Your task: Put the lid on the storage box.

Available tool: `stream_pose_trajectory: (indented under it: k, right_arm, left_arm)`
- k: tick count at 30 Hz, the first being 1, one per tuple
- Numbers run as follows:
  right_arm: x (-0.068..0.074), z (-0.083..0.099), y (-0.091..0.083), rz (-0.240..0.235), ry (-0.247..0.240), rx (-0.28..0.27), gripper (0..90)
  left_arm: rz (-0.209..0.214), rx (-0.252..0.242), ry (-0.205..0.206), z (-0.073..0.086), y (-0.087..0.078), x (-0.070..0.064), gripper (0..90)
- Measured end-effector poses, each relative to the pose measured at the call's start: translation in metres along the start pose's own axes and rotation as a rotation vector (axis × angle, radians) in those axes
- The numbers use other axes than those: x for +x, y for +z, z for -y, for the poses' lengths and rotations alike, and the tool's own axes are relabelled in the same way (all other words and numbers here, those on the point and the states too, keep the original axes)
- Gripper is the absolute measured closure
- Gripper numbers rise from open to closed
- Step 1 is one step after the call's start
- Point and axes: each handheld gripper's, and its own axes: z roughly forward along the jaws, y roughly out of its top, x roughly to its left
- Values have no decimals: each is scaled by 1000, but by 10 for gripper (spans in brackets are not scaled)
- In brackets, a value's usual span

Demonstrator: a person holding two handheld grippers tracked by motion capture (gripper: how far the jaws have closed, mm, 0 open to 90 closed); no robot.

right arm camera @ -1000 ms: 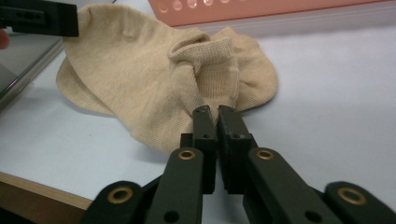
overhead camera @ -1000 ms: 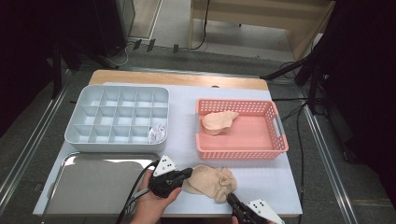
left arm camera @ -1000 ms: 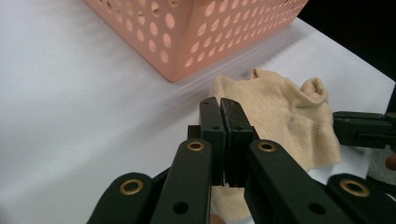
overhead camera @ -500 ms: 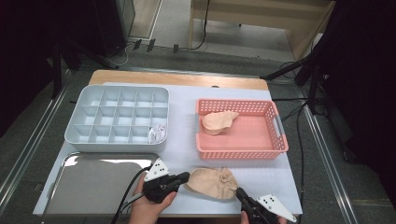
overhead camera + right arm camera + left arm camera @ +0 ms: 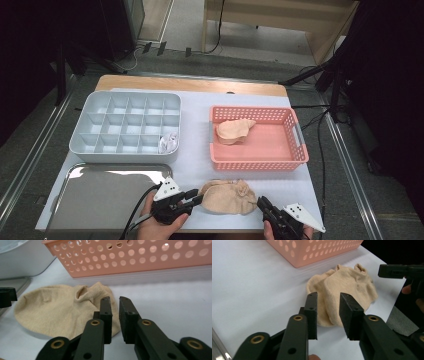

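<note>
Two grippers sit at the near edge of the table, one on each side of a beige sock (image 5: 227,196) that lies flat on the white table cover (image 5: 195,165). From the high view I see my left gripper (image 5: 196,197) at the sock's left end, its tips right at the fabric, and my right gripper (image 5: 260,202) just beside the sock's right end.

Looking along the left gripper (image 5: 327,307), I find its jaws apart with a clear gap between them, and the sock (image 5: 348,288) lies just beyond the tips; nothing is pinched. The other gripper's black jaw reaches in at the far right of that view, close to the sock's cuff.

Looking along the right gripper (image 5: 114,312), I see its jaws nearly together, only a narrow slit between them, and no cloth caught in it. The sock (image 5: 57,311) spreads to the left of those jaws, its edge reaching up to the left jaw; I cannot tell whether it touches.

Behind the sock stands a pink basket (image 5: 287,160) with a second beige sock (image 5: 234,130) inside. To the left is a grey divided organiser (image 5: 100,150), one near compartment holding something white and crumpled (image 5: 168,143). A metal tray (image 5: 100,200) lies in front of the organiser, just beside my left hand (image 5: 157,227).
</note>
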Motion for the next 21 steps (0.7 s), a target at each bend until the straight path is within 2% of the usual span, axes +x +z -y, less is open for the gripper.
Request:
stream_pose_trajectory:
  k: [2,3,4,8,12,13,14,18,21]
  right_arm:
    - [-1,1,-1,-2,23,-11,731]
    - [-1,1,-1,-2,23,-11,731]
    - [-2,2,3,3,24,-10,682]
    - [1,5,10,4,7,11,659]
    - [7,10,18,5,-14,46,735]
    - [9,10,18,0,-22,50,767]
    - [11,10,18,-8,-25,61,855]
    - [12,10,17,-26,-26,69,884]
    - [13,8,14,-31,-34,52,891]
  left_arm:
    - [2,2,-1,-1,3,-1,627]
    - [0,3,-1,-2,5,-1,627]
    - [-4,10,1,-2,6,-2,615]
    - [-19,25,25,-1,11,-5,649]
    - [-23,33,33,-1,11,-5,773]
    - [-21,36,36,-2,10,-5,846]
    - [-14,40,35,-2,10,-4,877]
    - [6,35,31,-2,9,-5,900]
    - [0,30,32,-2,8,-5,900]
